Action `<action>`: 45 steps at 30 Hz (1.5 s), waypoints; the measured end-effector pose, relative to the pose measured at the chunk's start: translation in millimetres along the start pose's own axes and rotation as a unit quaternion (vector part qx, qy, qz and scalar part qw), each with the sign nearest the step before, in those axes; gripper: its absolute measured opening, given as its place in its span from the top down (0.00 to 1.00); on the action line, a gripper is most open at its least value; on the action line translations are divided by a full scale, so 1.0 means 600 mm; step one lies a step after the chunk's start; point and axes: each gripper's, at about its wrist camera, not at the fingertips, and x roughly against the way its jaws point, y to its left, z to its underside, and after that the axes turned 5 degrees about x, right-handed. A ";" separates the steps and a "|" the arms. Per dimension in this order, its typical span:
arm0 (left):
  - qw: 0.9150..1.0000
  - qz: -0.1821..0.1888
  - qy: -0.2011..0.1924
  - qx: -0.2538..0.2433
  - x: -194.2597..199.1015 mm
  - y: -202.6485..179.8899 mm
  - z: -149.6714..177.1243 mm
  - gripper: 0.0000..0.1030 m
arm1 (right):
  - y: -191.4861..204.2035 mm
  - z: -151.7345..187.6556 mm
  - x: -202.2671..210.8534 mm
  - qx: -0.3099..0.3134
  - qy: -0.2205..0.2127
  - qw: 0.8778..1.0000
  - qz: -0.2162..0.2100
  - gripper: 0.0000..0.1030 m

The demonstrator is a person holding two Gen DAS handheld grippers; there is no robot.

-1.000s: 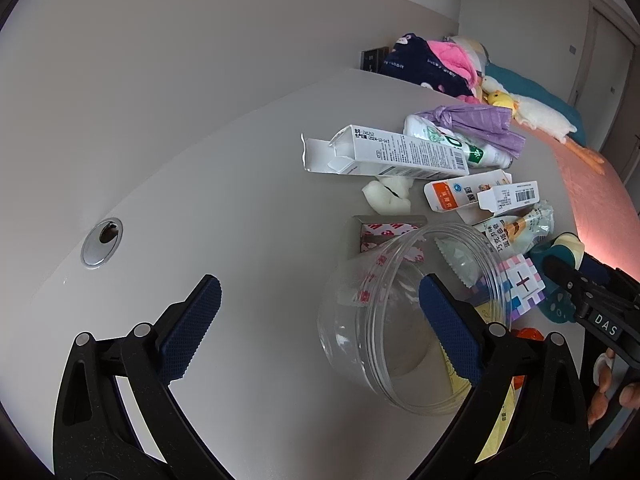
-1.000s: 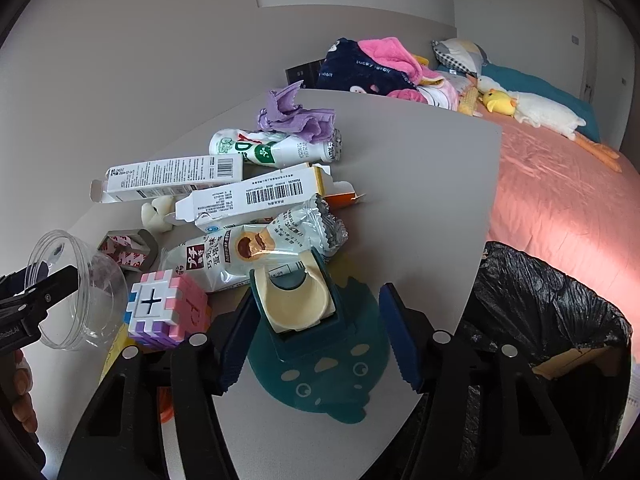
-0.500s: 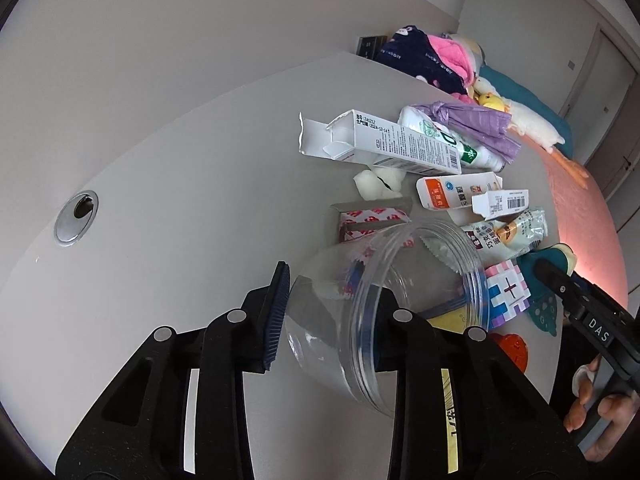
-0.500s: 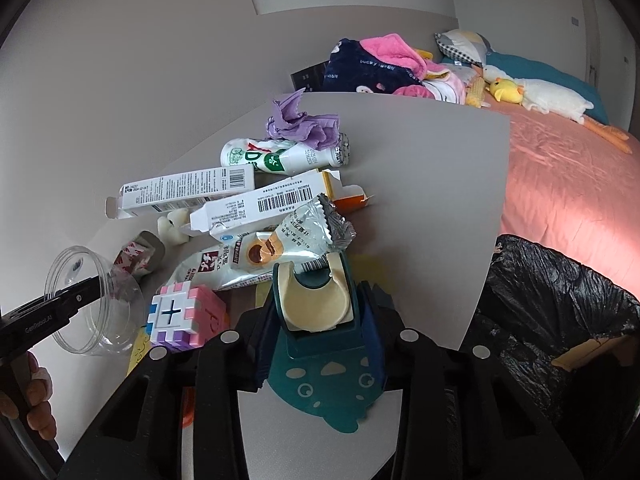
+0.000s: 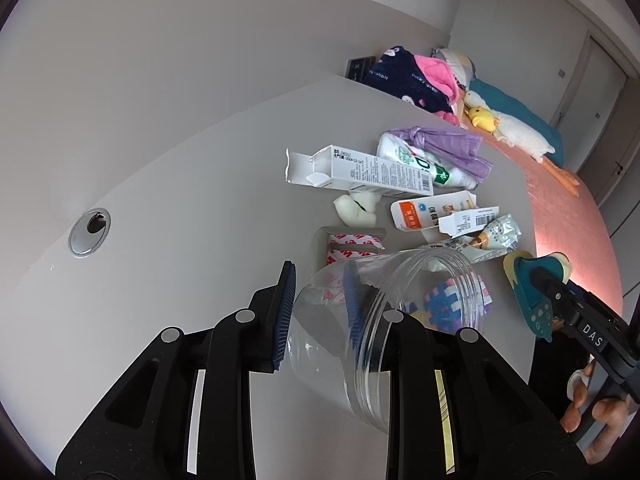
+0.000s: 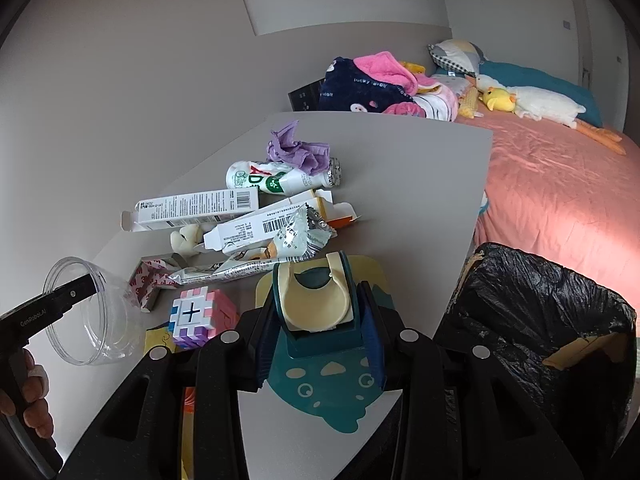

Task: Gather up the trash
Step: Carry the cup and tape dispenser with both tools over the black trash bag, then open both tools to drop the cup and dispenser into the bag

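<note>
Now that both grippers have closed, the left gripper point(image 5: 320, 312) pinches the wall of a clear jar point(image 5: 384, 320), jaws closing further, one finger inside and one outside, lifted off the desk point(image 5: 180, 208). The right gripper point(image 6: 320, 340) holds a teal holder point(image 6: 316, 312) near the desk's right edge, just beside the bin point(image 6: 532, 332). Both pieces look ready to go into the bin. Boxes point(image 6: 196, 206), a bottle point(image 6: 276, 178) and wrappers point(image 6: 296, 236) remain mid-desk; a bed point(image 6: 560, 184) lies beyond.
</note>
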 end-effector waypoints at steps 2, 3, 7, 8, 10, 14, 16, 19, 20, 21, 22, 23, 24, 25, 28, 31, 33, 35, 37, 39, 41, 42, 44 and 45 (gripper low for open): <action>1.000 0.003 -0.004 -0.006 0.007 -0.012 -0.002 0.76 | -0.007 0.000 0.012 -0.003 -0.006 1.000 0.003 0.62; 1.000 0.004 -0.005 -0.009 0.009 -0.019 -0.003 0.76 | -0.011 -0.001 0.019 -0.005 -0.009 1.000 0.004 0.62; 1.000 0.021 -0.004 -0.018 0.018 -0.048 -0.004 0.76 | -0.027 0.000 0.045 -0.011 -0.020 1.000 0.012 0.62; 0.999 0.025 -0.003 -0.021 0.020 -0.056 -0.002 0.76 | -0.031 0.000 0.051 -0.013 -0.023 1.000 0.014 0.62; 0.999 0.034 -0.001 -0.027 0.022 -0.072 0.000 0.76 | -0.040 0.000 0.062 -0.016 -0.027 0.999 0.019 0.62; 0.998 0.052 0.004 -0.038 0.023 -0.108 0.007 0.76 | -0.061 0.007 0.087 -0.024 -0.034 0.999 0.031 0.62; 0.997 0.061 0.006 -0.047 0.023 -0.131 0.011 0.76 | -0.073 0.010 0.099 -0.028 -0.037 0.998 0.037 0.62; 0.995 0.075 0.012 -0.061 0.021 -0.165 0.018 0.76 | -0.093 0.016 0.118 -0.037 -0.042 0.997 0.048 0.62; 0.995 0.079 0.014 -0.066 0.020 -0.175 0.021 0.76 | -0.100 0.019 0.125 -0.040 -0.044 0.997 0.051 0.62; 0.994 0.083 0.016 -0.071 0.020 -0.187 0.024 0.76 | -0.108 0.020 0.131 -0.044 -0.046 0.996 0.055 0.62; 0.993 0.087 0.019 -0.077 0.019 -0.200 0.027 0.76 | -0.116 0.022 0.137 -0.048 -0.047 0.996 0.058 0.62; 0.992 0.092 0.021 -0.082 0.018 -0.212 0.030 0.76 | -0.124 0.023 0.142 -0.052 -0.048 0.996 0.061 0.62; 0.991 0.096 0.023 -0.088 0.017 -0.224 0.032 0.76 | -0.132 0.025 0.148 -0.055 -0.049 0.995 0.065 0.62; 0.990 0.100 0.026 -0.094 0.017 -0.237 0.035 0.76 | -0.140 0.027 0.154 -0.059 -0.050 0.995 0.068 0.62; 0.987 0.115 0.036 -0.110 0.013 -0.275 0.044 0.76 | -0.166 0.034 0.171 -0.071 -0.053 0.993 0.078 0.62; 0.983 0.128 0.048 -0.127 0.009 -0.308 0.054 0.76 | -0.191 0.042 0.188 -0.083 -0.057 0.991 0.090 0.62; 0.979 0.135 0.056 -0.140 0.004 -0.331 0.064 0.76 | -0.207 0.048 0.198 -0.092 -0.059 0.989 0.097 0.62; 0.976 0.143 0.065 -0.153 0.001 -0.353 0.073 0.76 | -0.224 0.052 0.208 -0.099 -0.062 0.988 0.102 0.62; 0.972 0.147 0.077 -0.165 -0.005 -0.372 0.082 0.76 | -0.238 0.057 0.216 -0.106 -0.063 0.986 0.107 0.62; 0.967 0.153 0.093 -0.180 -0.012 -0.390 0.092 0.76 | -0.250 0.060 0.222 -0.115 -0.063 0.985 0.114 0.62; 0.956 0.162 0.130 -0.206 -0.025 -0.415 0.105 0.64 | -0.262 0.061 0.223 -0.123 -0.055 0.983 0.127 0.51; 0.953 0.159 0.146 -0.214 -0.031 -0.426 0.111 0.25 | -0.269 0.062 0.226 -0.127 -0.056 0.980 0.139 0.23; 0.948 0.150 0.149 -0.237 -0.034 -0.447 0.123 0.06 | -0.278 0.066 0.239 -0.130 -0.068 0.976 0.159 0.12; 0.946 0.149 0.146 -0.247 -0.033 -0.455 0.128 0.06 | -0.282 0.066 0.241 -0.132 -0.068 0.976 0.161 0.12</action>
